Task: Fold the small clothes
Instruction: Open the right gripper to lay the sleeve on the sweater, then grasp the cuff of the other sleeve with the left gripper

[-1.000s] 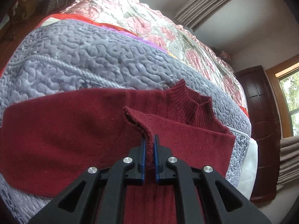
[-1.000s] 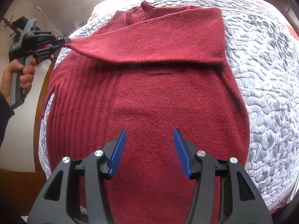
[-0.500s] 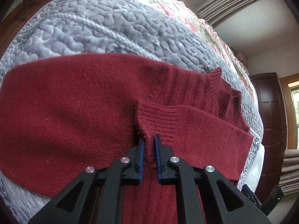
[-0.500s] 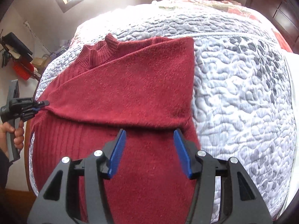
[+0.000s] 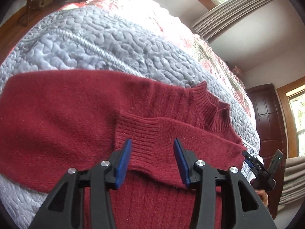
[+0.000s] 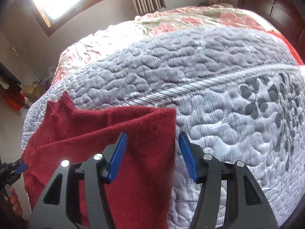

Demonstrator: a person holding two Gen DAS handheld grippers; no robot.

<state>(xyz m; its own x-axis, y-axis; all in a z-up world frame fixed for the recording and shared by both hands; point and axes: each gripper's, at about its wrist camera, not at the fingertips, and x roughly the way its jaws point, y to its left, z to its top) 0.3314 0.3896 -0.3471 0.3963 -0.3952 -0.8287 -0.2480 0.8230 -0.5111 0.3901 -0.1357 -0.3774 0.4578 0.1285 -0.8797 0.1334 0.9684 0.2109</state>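
Red sweater (image 5: 57,118) lies sleeve-folded on grey quilt (image 5: 95,43); both tongs (image 5: 152,161) (image 6: 152,155) spread, empty.

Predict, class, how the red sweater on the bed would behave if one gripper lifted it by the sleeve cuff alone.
The red sweater would probably sag: its folded sleeve already lies limp across the body. The fuzzy knit likely grips the pads rather than slipping. It may also drag on the bumpy quilt, not slide freely.

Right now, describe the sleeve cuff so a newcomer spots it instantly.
Start at the grey quilt on the bed, then the dark red sweater on it. The cuff ends the sleeve folded across its chest, between the open left gripper fingers: ribbed, unlike the smooth knit around.
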